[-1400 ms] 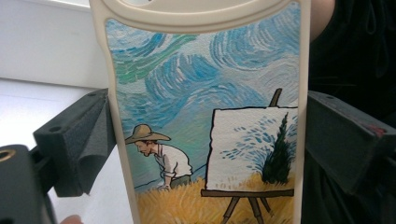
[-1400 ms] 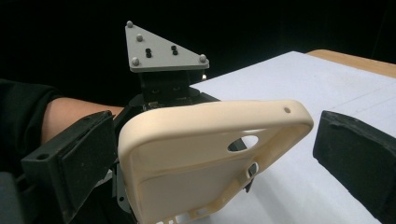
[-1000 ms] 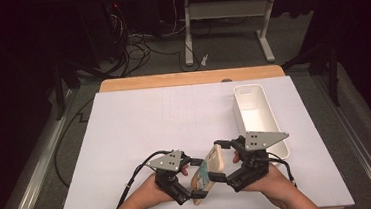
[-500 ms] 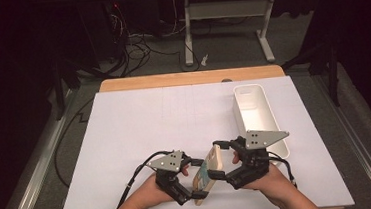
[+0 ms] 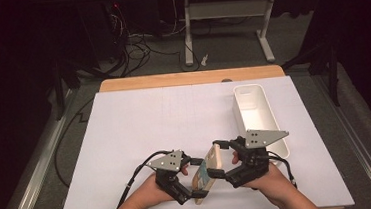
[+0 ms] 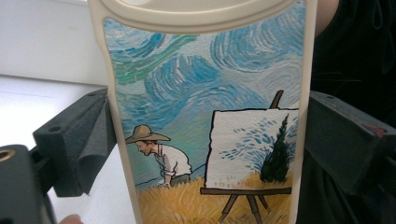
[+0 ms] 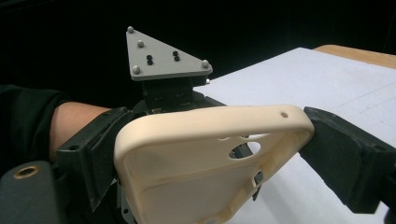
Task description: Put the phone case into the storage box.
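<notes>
Left claw (image 5: 196,184) and right claw (image 5: 221,162) both clamping painted phone case (image 5: 206,173)

A white sheet (image 5: 140,133) covers the wooden surface (image 5: 191,78). A white oblong bin (image 5: 257,110) stands on the sheet's right side.

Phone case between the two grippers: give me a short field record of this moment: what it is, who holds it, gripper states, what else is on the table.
object: cream phone case with a painted picture of a painter at an easel on its back
position: held above the near edge of the white table
left gripper: shut on the case's two long edges
right gripper: jaws across the case's top end, just been closing, pads on it
other items: empty white bin at the right
</notes>
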Demonstrator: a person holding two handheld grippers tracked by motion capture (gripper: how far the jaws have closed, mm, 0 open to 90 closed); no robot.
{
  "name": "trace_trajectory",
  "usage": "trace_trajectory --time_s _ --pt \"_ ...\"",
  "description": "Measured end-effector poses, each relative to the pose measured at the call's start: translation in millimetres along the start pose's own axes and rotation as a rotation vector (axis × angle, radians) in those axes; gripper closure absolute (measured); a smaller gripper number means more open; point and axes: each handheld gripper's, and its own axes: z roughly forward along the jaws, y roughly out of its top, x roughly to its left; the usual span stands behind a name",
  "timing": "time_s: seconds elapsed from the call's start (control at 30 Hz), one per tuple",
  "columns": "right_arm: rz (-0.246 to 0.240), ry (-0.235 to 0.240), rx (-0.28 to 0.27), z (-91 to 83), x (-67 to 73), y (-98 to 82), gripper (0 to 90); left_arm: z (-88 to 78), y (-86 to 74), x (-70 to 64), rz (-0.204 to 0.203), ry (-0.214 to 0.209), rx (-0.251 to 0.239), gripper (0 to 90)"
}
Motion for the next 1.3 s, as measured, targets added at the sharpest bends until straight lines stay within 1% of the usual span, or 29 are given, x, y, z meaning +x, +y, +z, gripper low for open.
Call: trace_trajectory --time_s 0.23,0.5,0.57,0.73,0.9,1.13,1.3 --pt "0.003 -0.004 0.001 0.5 0.5 0.3 11.8 0.7 0.3 -1.0 0.001 0.010 0.002 8.4" --pt "0.008 -0.010 -0.007 0.0 0.6 0.8 12.2 1.1 1.4 -2.9 0.009 0.040 0.004 7.2" --pt "0.007 -0.011 -0.009 -0.2 0.6 0.9 12.3 1.3 1.4 -2.9 0.005 0.045 0.005 5.6" --pt "0.009 -0.010 -0.014 -0.8 0.8 1.3 12.4 1.0 1.9 -4.1 0.011 0.074 0.003 0.4" --pt "0.007 -0.018 -0.018 -2.0 0.4 1.7 12.5 0.4 1.6 -4.9 0.012 0.084 0.005 0.2" --pt "0.000 -0.029 -0.023 -3.5 0.8 2.1 12.6 -2.0 0.6 -5.9 0.007 0.111 0.003 0.2" --pt "-0.005 -0.041 -0.026 -5.0 0.7 2.4 12.6 -8.4 -0.6 -7.6 0.000 0.142 -0.004 0.2"
